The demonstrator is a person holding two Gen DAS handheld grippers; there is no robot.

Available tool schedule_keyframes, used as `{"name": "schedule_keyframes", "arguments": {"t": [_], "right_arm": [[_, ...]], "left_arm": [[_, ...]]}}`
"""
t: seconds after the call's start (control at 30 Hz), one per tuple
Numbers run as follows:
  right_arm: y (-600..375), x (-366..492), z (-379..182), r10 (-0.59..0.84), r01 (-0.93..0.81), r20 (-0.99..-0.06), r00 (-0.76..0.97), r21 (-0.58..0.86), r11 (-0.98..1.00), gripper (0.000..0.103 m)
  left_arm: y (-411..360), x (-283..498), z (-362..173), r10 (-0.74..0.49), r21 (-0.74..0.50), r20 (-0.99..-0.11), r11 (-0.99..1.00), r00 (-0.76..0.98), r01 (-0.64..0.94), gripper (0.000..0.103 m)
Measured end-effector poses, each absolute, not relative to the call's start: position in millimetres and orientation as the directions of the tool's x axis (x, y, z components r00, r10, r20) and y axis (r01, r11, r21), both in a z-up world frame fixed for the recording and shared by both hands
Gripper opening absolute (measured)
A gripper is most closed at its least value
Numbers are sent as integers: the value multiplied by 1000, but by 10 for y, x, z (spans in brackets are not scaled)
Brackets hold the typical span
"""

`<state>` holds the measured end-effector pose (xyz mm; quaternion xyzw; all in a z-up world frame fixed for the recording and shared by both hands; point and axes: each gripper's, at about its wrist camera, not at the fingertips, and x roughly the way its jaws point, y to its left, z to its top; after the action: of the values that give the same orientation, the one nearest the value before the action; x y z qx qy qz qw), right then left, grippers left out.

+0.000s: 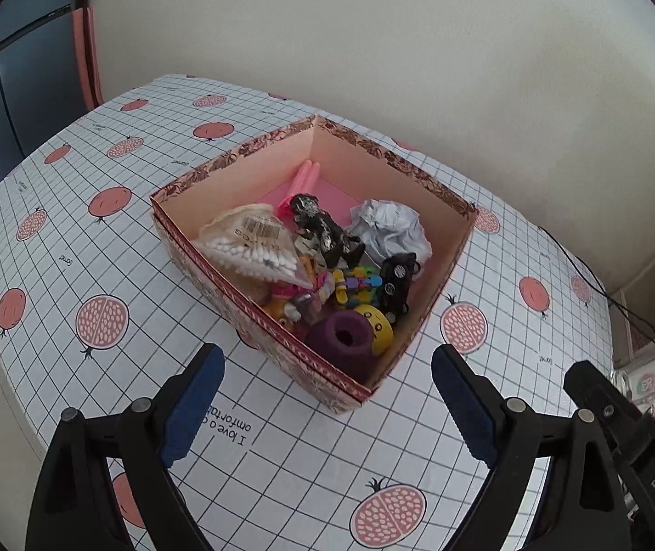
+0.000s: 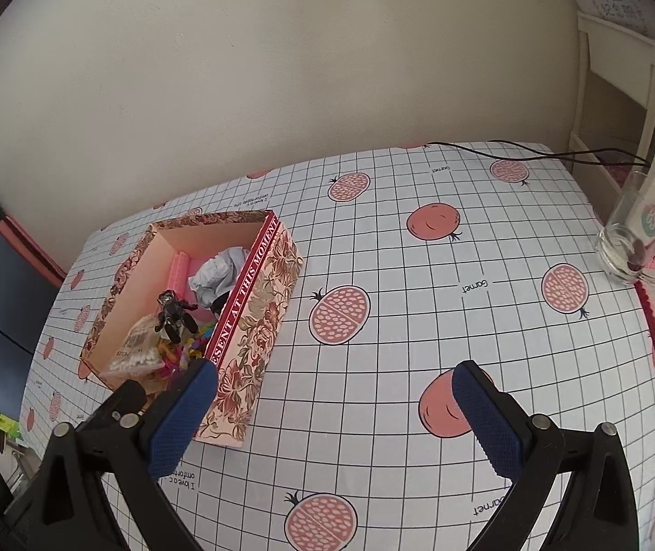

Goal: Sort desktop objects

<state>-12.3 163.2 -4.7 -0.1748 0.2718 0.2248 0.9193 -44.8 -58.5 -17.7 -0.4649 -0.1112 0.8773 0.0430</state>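
Left gripper [image 1: 327, 408]: we kept it released, empty.
Right gripper [image 2: 332, 418]: released, empty.
Risk: we judged the box [image 1: 235, 160], centre frame, could tip if snagged.

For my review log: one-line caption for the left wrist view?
Open left gripper above floral box of cotton swabs, crumpled paper, toys.

Pomegranate-print grid tablecloth [image 2: 396, 275], glass mug [image 2: 635, 248] at its edge, black cable [image 2: 534, 152], cream wall [image 2: 281, 69]
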Motion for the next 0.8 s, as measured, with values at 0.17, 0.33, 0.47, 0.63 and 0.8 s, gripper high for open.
{"name": "schedule_keyframes", "arguments": {"t": [0.17,0.33,0.47,0.63,0.8], "right_arm": [[1406,-288,-81,365,-523,-558,745,-150,839,103],[1283,-460,-64,377,-526,-515,770,-179,831,103],[1237,-594,-108,393,-542,-494,776,-204,815,103],[1120,-708,-151,430,-568,-475,768,-193,800,103],[1084,-746,-174,423,-560,-459,781,-216,799,103]], "left_arm": [[-572,-248,-121,183,-218,-786,-976,-590,-12,92],[-565,9,-88,223,-232,-750,-970,-622,-69,92],[-522,155,-56,202,-182,-733,-978,-650,-99,92],[-528,264,-46,199,-164,-723,-980,-662,-115,92],[-496,319,-50,177,-126,-721,-984,-670,-124,92]]}}
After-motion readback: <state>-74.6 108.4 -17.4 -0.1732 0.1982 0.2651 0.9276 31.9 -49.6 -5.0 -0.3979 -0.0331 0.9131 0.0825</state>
